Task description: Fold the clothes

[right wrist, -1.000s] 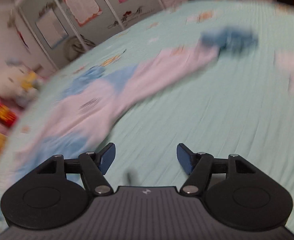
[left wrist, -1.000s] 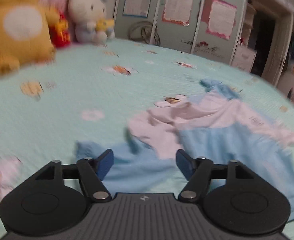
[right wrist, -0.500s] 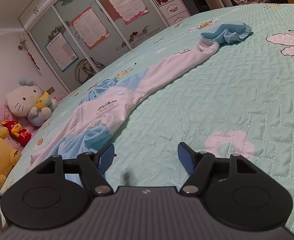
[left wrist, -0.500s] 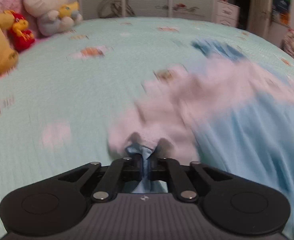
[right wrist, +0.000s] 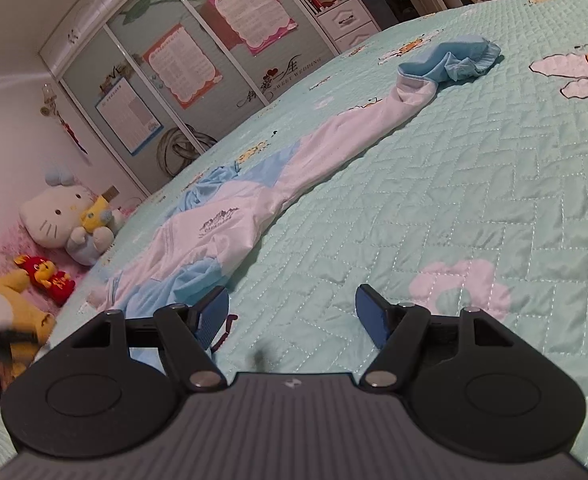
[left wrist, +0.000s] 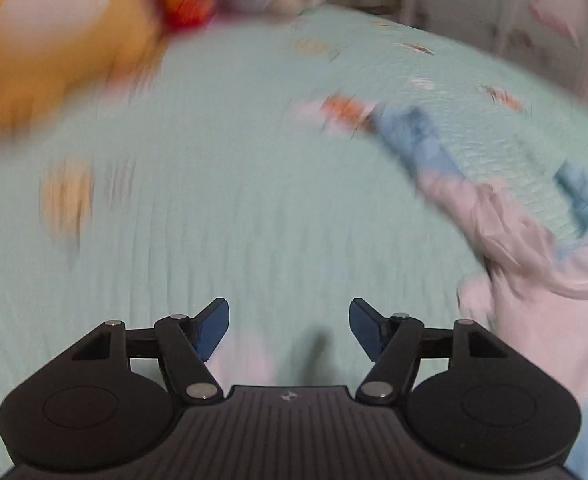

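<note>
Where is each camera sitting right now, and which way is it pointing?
Left wrist: on the left gripper, low over the bedspread, facing blurred toys; open fingers show.
Right wrist: on the right gripper, facing the wardrobe along the stretched shirt; open fingers show.
Shared: bedspread, shirt, yellow toy.

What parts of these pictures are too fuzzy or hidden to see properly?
- Left wrist view: motion blur smears the plush toys, the bedspread prints and the shirt.
- Left wrist view: the shirt runs off the right edge.
- Right wrist view: the right gripper hides the shirt's near end.
- Right wrist view: something blurred at the left edge cannot be identified.
- Poster text is too small.
</note>
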`<state>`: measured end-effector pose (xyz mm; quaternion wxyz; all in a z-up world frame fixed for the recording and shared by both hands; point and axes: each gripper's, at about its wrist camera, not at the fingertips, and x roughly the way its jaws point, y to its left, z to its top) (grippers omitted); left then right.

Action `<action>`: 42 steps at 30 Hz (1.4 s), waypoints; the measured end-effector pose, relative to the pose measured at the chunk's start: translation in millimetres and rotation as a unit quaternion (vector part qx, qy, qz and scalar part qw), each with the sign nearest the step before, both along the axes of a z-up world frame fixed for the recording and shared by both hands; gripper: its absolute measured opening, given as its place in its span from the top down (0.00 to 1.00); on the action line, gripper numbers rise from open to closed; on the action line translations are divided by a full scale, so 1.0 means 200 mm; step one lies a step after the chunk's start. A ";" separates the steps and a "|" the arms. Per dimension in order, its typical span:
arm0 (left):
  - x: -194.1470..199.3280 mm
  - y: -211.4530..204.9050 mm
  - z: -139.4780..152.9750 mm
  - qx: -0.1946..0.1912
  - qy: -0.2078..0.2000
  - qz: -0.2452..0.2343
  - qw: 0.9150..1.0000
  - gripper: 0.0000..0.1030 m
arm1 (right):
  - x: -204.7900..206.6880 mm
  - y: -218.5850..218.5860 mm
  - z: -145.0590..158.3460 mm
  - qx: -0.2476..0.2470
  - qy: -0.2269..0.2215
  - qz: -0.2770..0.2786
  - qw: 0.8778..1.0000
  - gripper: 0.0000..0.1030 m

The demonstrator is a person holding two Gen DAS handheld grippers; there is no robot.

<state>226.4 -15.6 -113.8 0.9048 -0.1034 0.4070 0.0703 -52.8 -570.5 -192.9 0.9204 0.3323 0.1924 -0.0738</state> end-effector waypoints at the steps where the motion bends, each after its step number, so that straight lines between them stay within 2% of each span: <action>1: -0.13 0.05 -0.04 -0.044 -0.003 0.005 0.999 0.33 | 0.00 0.00 0.00 0.001 -0.001 0.000 1.000 0.32; 3: -0.39 0.11 -0.10 -0.121 -0.011 0.002 0.993 0.33 | 0.00 0.00 0.00 0.001 0.000 0.001 1.000 0.32; 5: -0.60 0.03 -0.11 -0.159 -0.021 -0.055 0.985 0.32 | 0.00 0.01 0.01 -0.003 0.004 0.002 1.000 0.32; 7: -0.75 -0.06 -0.14 -0.213 -0.012 -0.101 0.972 0.32 | 0.00 0.04 0.03 -0.012 0.017 0.007 1.000 0.32; 9: -0.83 -0.16 -0.16 -0.247 0.000 -0.139 0.959 0.32 | -0.02 0.07 0.06 -0.017 0.032 0.025 0.999 0.32; 12: -0.87 -0.30 -0.19 -0.272 0.009 -0.157 0.949 0.32 | -0.09 0.15 0.11 0.000 0.042 0.058 0.997 0.32; 13: -0.88 -0.33 -0.19 -0.275 0.009 -0.156 0.949 0.32 | -0.12 0.18 0.12 0.003 0.045 0.067 0.997 0.32; 15: -0.90 -0.38 -0.20 -0.279 0.009 -0.153 0.948 0.32 | -0.18 0.25 0.17 -0.023 0.052 0.082 0.995 0.32; 17: -0.91 -0.42 -0.20 -0.272 0.008 -0.153 0.950 0.32 | -0.24 0.38 0.23 -0.097 0.058 0.107 0.988 0.32; 19: -0.91 -0.45 -0.19 -0.267 0.007 -0.159 0.951 0.32 | -0.29 0.56 0.29 -0.204 0.054 0.150 0.966 0.32; 20: -0.91 -0.46 -0.19 -0.273 0.010 -0.160 0.948 0.32 | -0.30 0.67 0.28 -0.268 0.055 0.172 0.946 0.31; 21: -0.91 -0.47 -0.19 -0.285 0.015 -0.160 0.945 0.32 | -0.31 0.77 0.27 -0.331 0.056 0.194 0.922 0.31; 23: -0.92 -0.48 -0.20 -0.303 0.022 -0.162 0.939 0.32 | -0.33 0.98 0.25 -0.447 0.058 0.231 0.862 0.31; 26: -0.98 -0.50 -0.19 -0.293 0.024 -0.178 0.939 0.32 | -0.33 1.06 0.17 -0.515 0.064 0.227 0.824 0.31; 29: -1.04 -0.51 -0.18 -0.269 0.015 -0.197 0.943 0.32 | -0.32 1.14 0.09 -0.577 0.068 0.220 0.784 0.31; 33: -1.11 -0.53 -0.17 -0.227 0.001 -0.223 0.948 0.31 | -0.31 1.10 0.15 -0.578 0.045 0.183 0.794 0.31; 36: -1.15 -0.57 -0.15 -0.202 -0.011 -0.246 0.948 0.31 | -0.30 1.07 0.19 -0.572 0.027 0.165 0.803 0.31; 40: -1.20 -0.63 -0.13 -0.172 -0.024 -0.274 0.946 0.31 | -0.23 1.07 0.18 -0.590 0.038 0.176 0.787 0.31; 42: -1.22 -0.66 -0.13 -0.158 -0.026 -0.285 0.945 0.31 | -0.22 1.07 0.16 -0.603 0.046 0.184 0.775 0.32</action>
